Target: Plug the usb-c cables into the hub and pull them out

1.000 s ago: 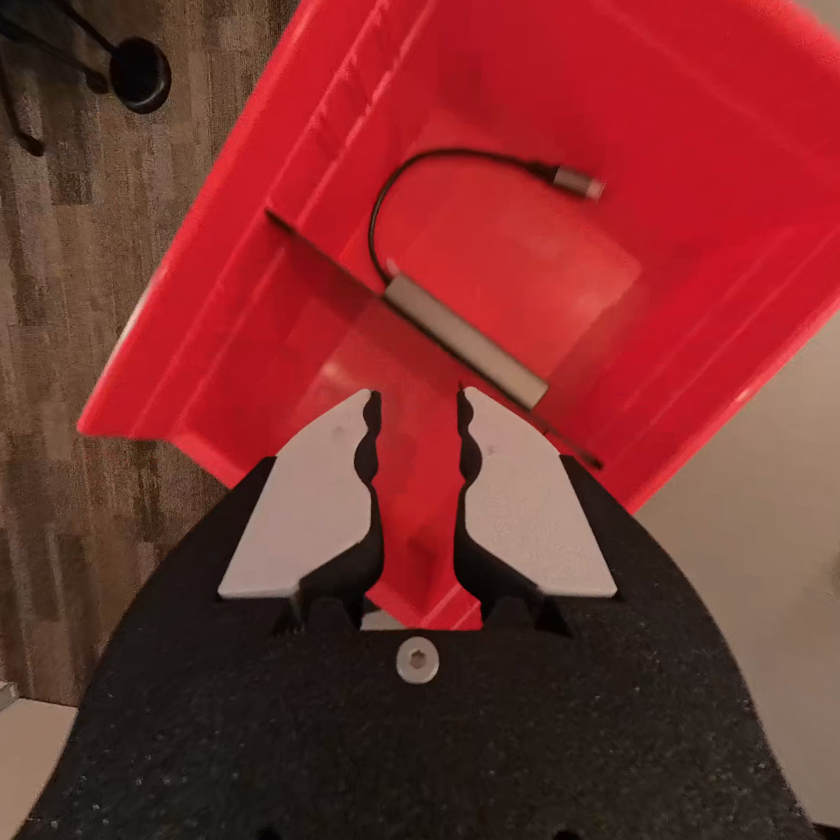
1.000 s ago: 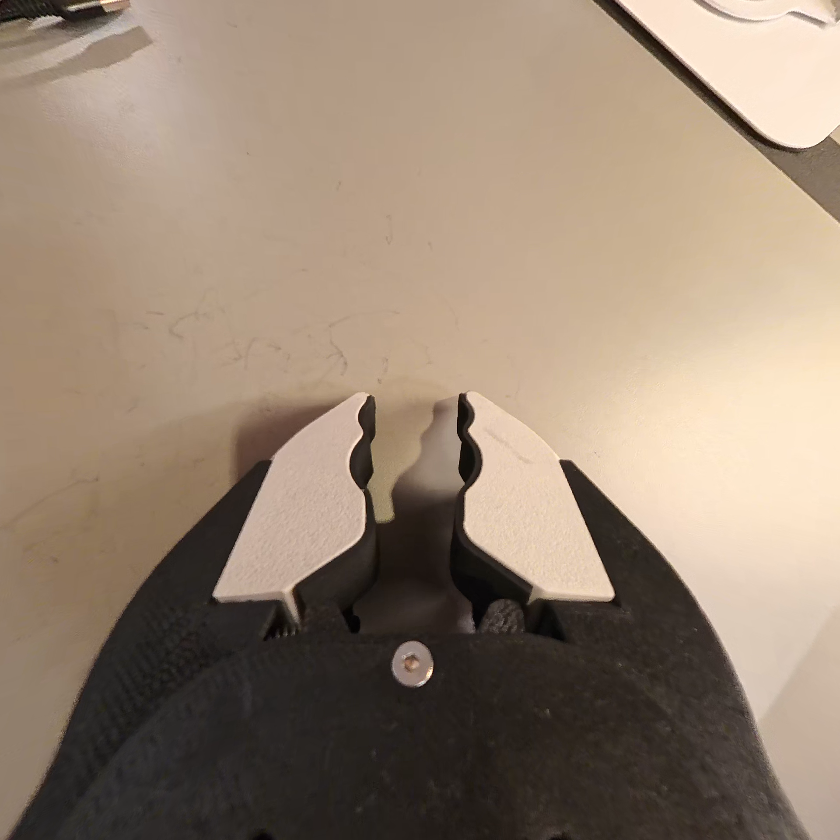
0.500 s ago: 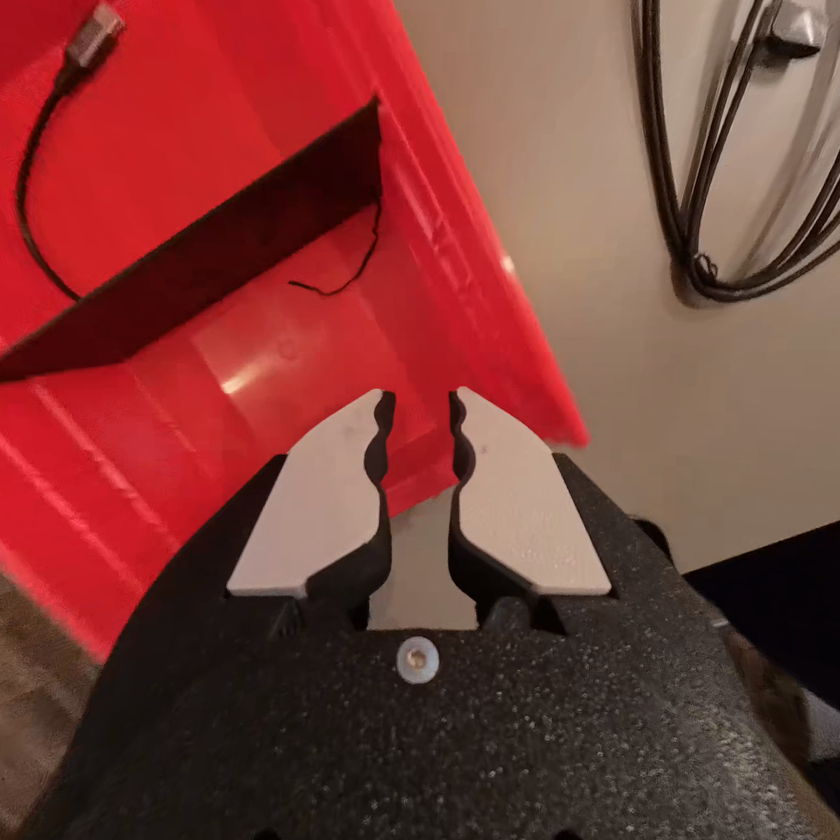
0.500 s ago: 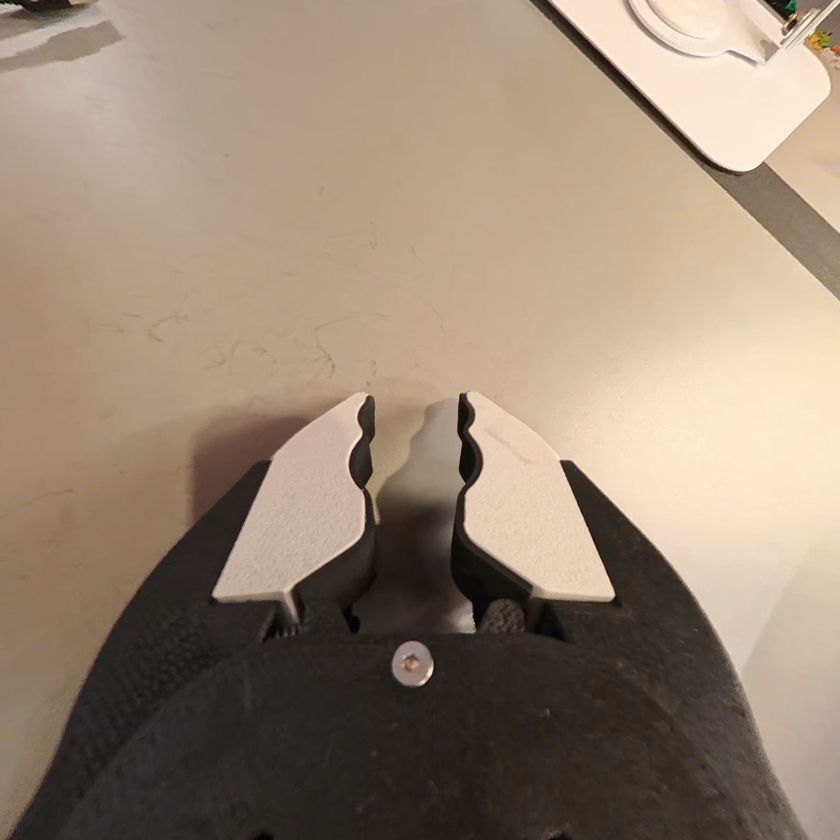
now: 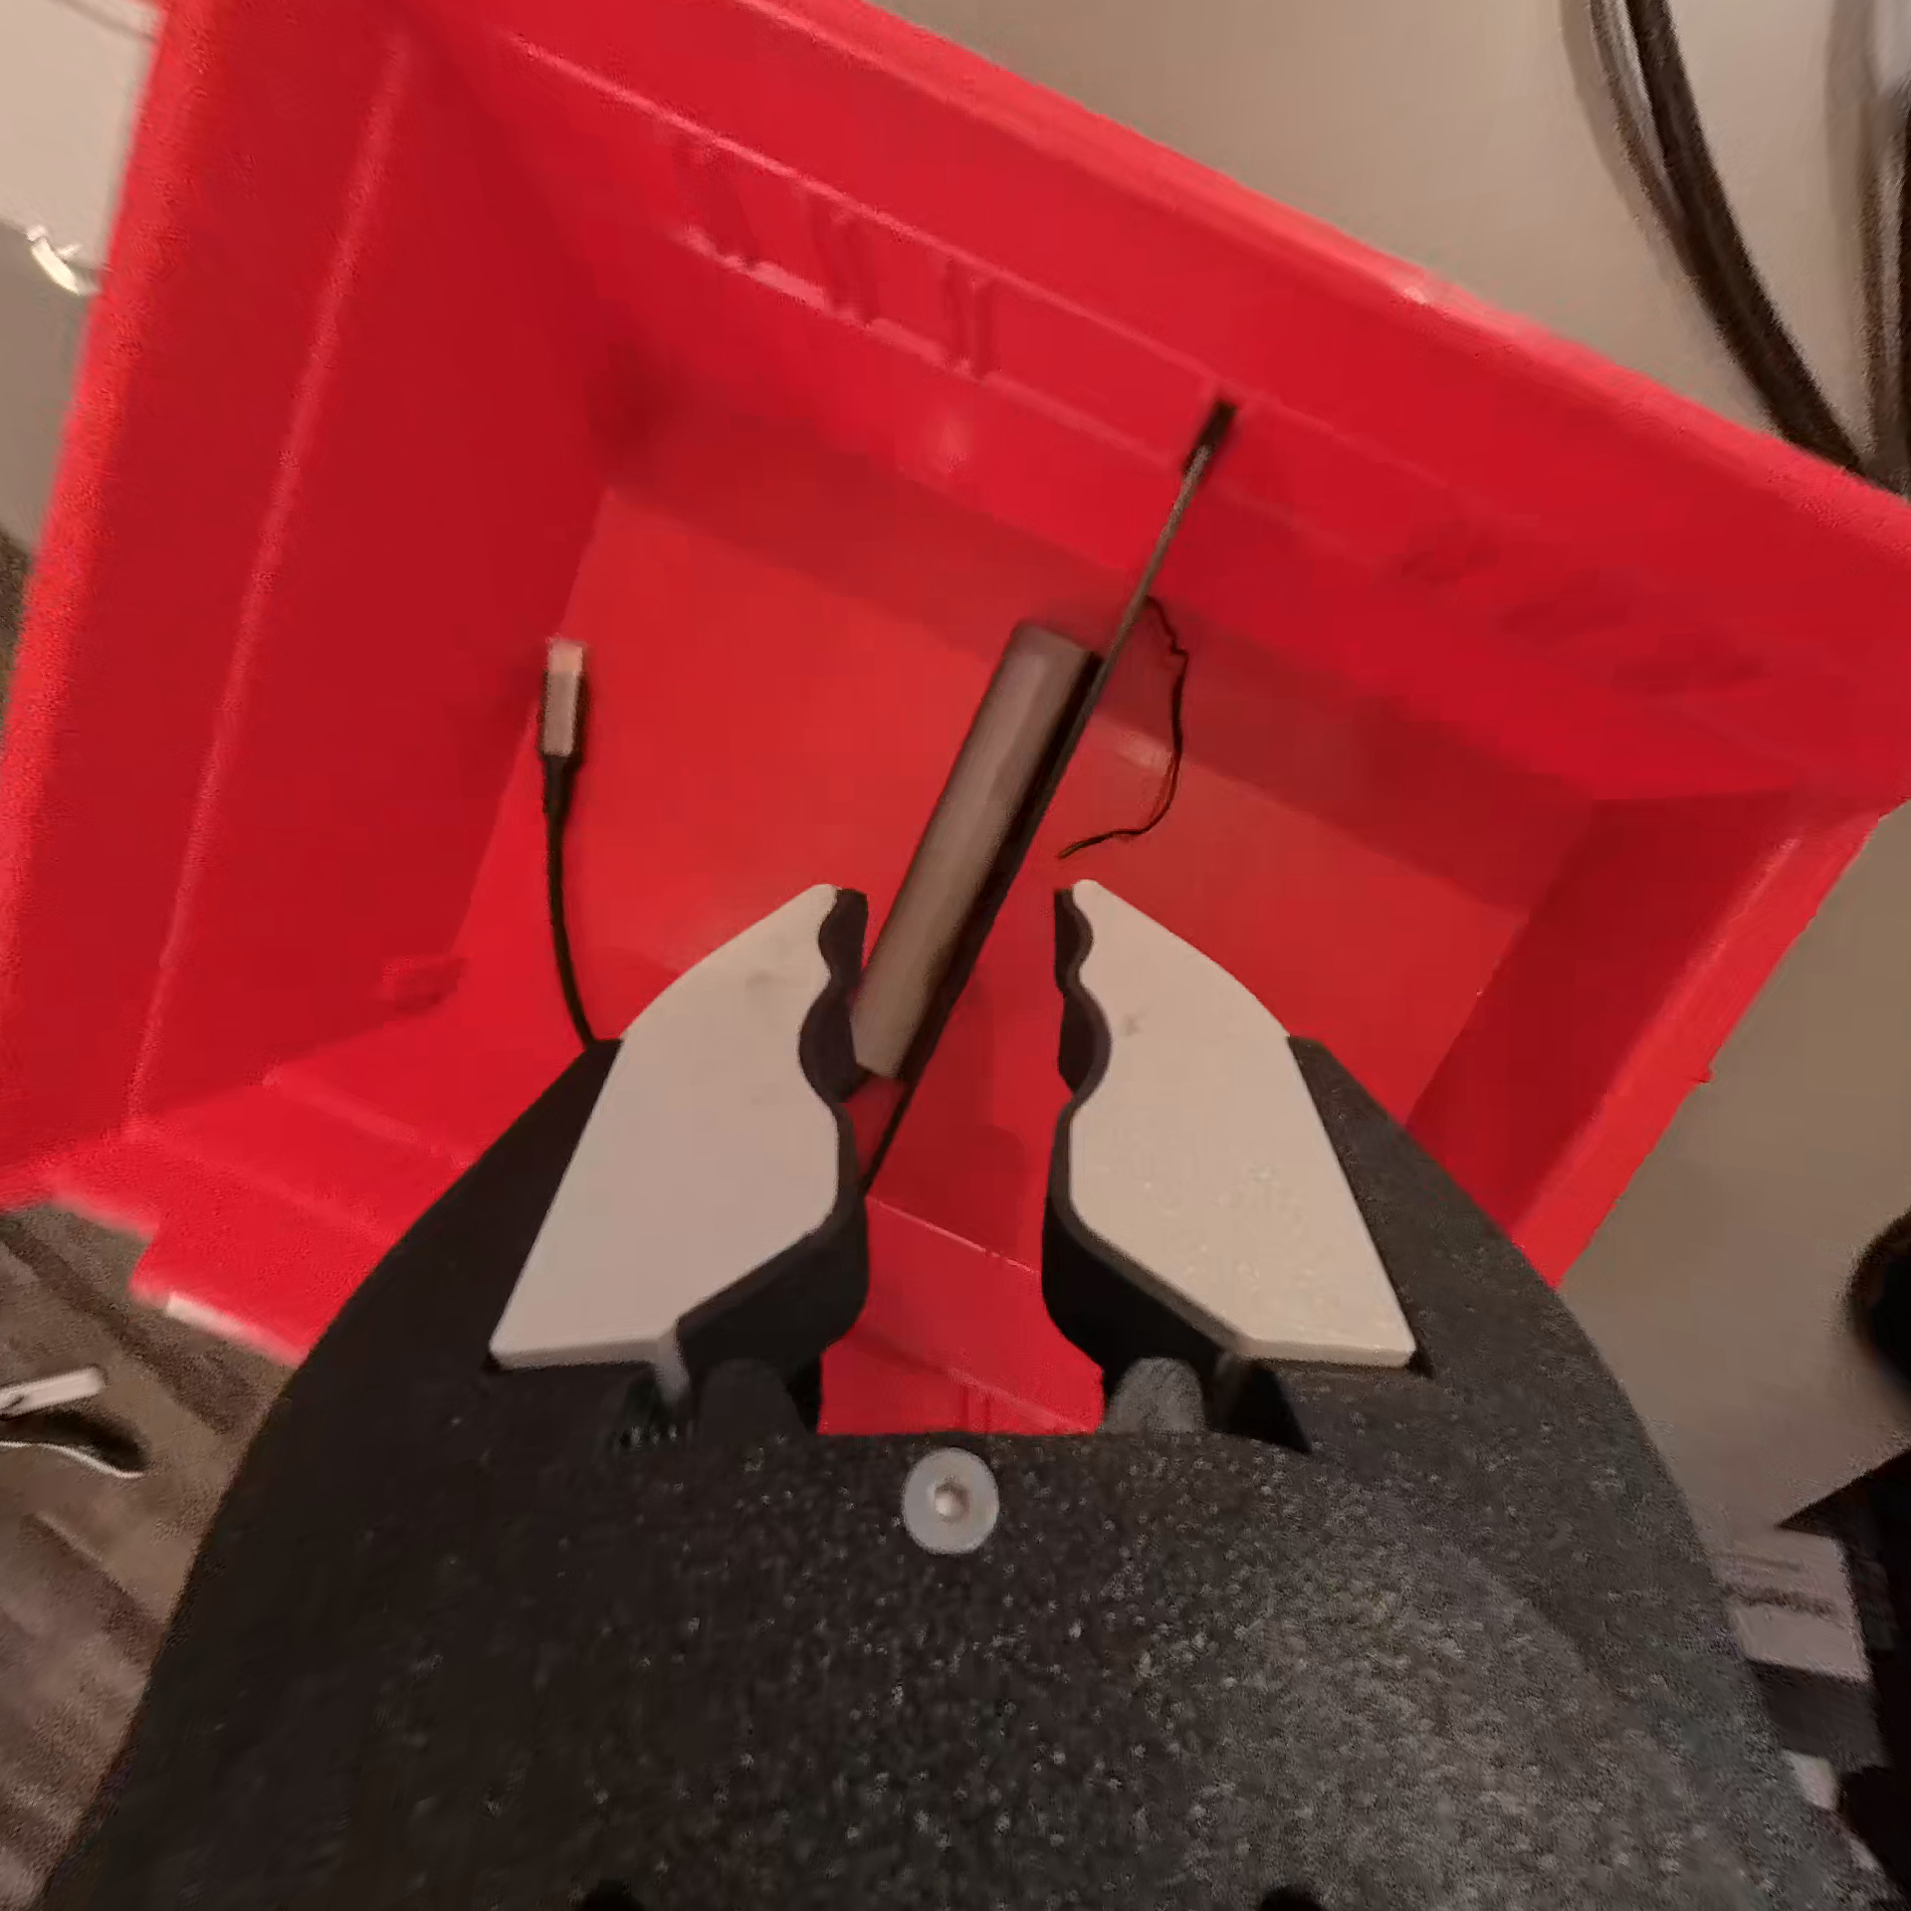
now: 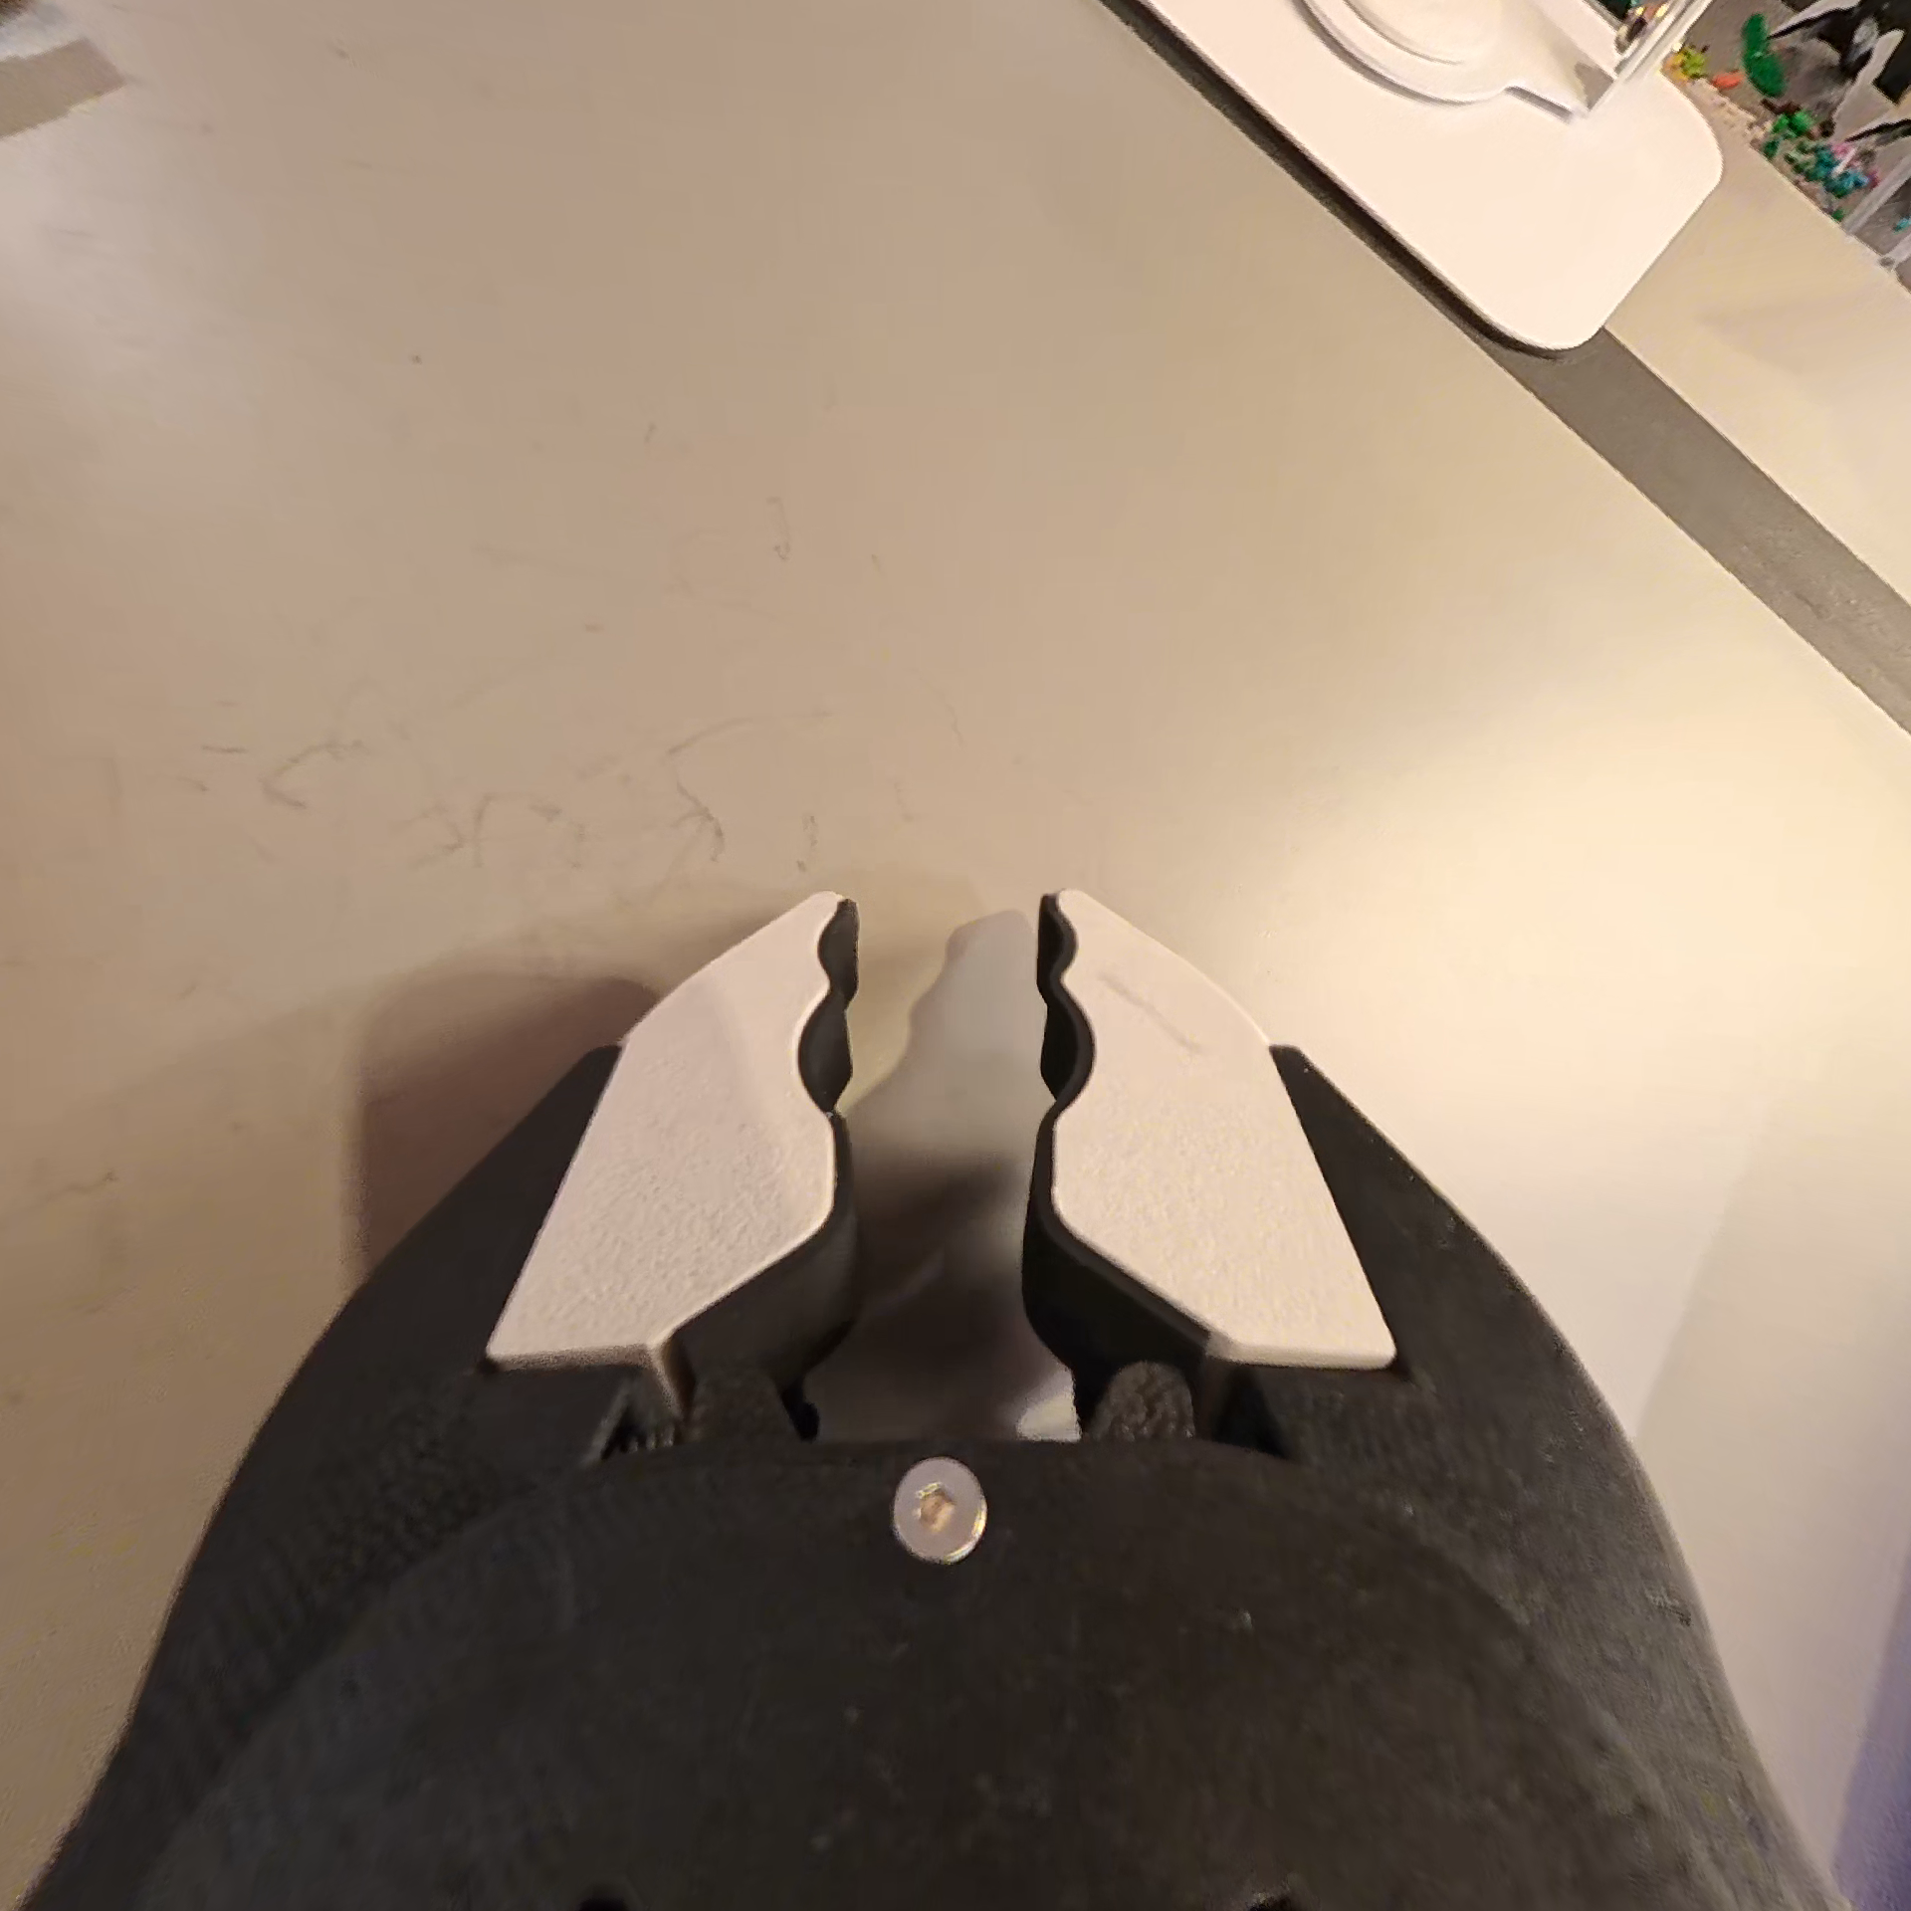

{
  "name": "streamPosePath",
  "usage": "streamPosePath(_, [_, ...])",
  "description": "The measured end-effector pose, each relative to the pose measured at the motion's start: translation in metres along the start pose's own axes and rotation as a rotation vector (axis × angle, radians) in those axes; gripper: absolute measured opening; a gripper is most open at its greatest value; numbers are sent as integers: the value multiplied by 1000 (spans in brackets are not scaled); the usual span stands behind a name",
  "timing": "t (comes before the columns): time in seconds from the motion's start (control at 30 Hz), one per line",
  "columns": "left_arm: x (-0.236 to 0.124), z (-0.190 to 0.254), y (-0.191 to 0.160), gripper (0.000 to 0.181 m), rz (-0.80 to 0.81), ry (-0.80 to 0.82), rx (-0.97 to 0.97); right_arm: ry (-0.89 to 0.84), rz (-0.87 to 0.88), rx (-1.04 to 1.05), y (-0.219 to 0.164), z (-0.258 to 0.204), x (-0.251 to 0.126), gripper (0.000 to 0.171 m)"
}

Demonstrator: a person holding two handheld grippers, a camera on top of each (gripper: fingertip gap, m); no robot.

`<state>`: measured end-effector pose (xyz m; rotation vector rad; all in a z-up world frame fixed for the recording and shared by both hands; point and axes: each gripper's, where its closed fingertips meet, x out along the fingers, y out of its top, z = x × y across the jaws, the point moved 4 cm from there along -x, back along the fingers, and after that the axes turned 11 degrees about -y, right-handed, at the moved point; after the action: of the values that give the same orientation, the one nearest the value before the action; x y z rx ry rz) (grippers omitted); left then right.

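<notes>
The left gripper (image 5: pixel 957 910) hangs over the red bin (image 5: pixel 310 517) with its jaws parted and nothing between them gripped. The near end of the grey hub (image 5: pixel 967 838) shows in the gap, close against the inner edge of the left-hand finger (image 5: pixel 703 1138), though the view does not settle whether they touch. The hub is a slim bar lying on the floor of the bin, running away from the jaws and up to the right, pressed along the thin black divider (image 5: pixel 1138 610) that splits the bin into two compartments. The hub lies in the compartment to the left of that divider. Its thin black lead (image 5: pixel 564 889) comes out from behind the left-hand finger and rises to a grey usb-c plug (image 5: pixel 566 698), which rests on the bin floor, left of the hub and well apart from it. On the other side of the divider a loose dark thread (image 5: pixel 1163 765) curls on the floor of the second compartment. Beyond the far right corner of the bin, dark cables (image 5: pixel 1706 207) lie on the pale table (image 5: pixel 1344 134), blurred.

The right gripper (image 6: pixel 946 915) has its jaws released as well, and they hold nothing. They sit low over the beige table (image 6: pixel 724 414), whose surface is scuffed with faint scratches just ahead of the fingertips. Far off to the upper right of the jaws, a white flat base (image 6: pixel 1499 207) sits past the table's dark edge strip.
</notes>
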<state>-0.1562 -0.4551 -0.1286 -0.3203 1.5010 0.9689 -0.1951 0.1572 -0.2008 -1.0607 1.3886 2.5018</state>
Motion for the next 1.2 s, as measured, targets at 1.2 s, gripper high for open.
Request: streamPosePath(1.2, [33, 30, -16, 9, -104, -161, 952, -136, 40, -92, 2, -7, -6, 19])
